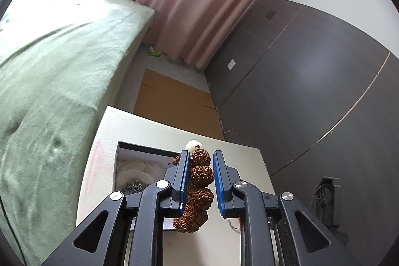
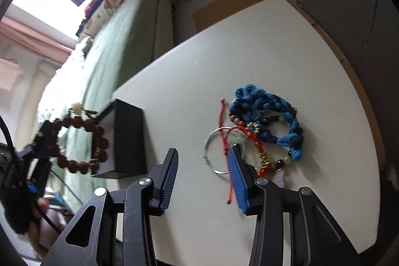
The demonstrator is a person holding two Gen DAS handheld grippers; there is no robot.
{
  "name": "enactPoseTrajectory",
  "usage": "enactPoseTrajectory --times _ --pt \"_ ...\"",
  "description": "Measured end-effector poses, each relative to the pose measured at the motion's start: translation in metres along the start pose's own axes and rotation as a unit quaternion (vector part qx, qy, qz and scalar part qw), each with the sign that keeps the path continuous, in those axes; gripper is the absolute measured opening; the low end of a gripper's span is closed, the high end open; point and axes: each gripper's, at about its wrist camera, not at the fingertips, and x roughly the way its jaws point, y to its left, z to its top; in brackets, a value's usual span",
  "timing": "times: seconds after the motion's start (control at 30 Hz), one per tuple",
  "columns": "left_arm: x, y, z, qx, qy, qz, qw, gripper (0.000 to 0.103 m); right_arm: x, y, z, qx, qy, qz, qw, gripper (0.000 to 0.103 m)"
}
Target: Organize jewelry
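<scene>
My left gripper (image 1: pixel 200 161) holds a brown knobbly-bead bracelet (image 1: pixel 197 188) with a white bead on top, raised above the table beside the black jewelry box (image 1: pixel 139 156). The box's white lining holds a metal chain piece (image 1: pixel 133 186). In the right wrist view the same bracelet (image 2: pixel 79 138) hangs as a ring from the left gripper next to the box (image 2: pixel 127 138). My right gripper (image 2: pixel 203 161) is open and empty, low over the white table (image 2: pixel 261 54). Its right finger (image 2: pixel 237 178) is beside a silver ring bangle (image 2: pixel 217 151), a red cord (image 2: pixel 225 141) and a blue braided bracelet (image 2: pixel 269 114).
Several beaded bracelets (image 2: pixel 264 158) lie tangled under the blue braid. A green-covered bed (image 1: pixel 49 71) runs along the table's left side. Dark wardrobe doors (image 1: pixel 311 71) stand to the right, with brown cardboard (image 1: pixel 172 99) on the floor beyond the table.
</scene>
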Motion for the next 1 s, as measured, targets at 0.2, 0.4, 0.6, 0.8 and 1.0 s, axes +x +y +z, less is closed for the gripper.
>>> enactPoseTrajectory --times 0.2,0.4,0.6,0.8,1.0 --pt "0.005 0.003 0.002 -0.003 0.004 -0.002 1.0 0.019 0.019 0.01 -0.003 -0.035 0.016 -0.078 0.996 0.043" --pt "0.003 0.008 0.004 -0.007 0.004 -0.004 1.0 0.019 0.032 0.028 -0.007 -0.081 0.019 -0.133 0.988 0.056" --pt "-0.002 0.011 0.004 -0.01 0.004 -0.005 0.9999 0.019 0.021 0.03 -0.01 -0.069 0.006 -0.109 0.992 0.026" --pt "-0.009 0.013 0.004 -0.012 0.0 -0.006 0.9999 0.019 -0.018 0.02 -0.008 -0.021 -0.016 0.091 0.995 0.014" --pt "-0.014 0.013 0.003 -0.013 -0.003 -0.004 0.9999 0.019 0.004 0.027 -0.014 -0.037 0.015 0.02 0.999 0.016"
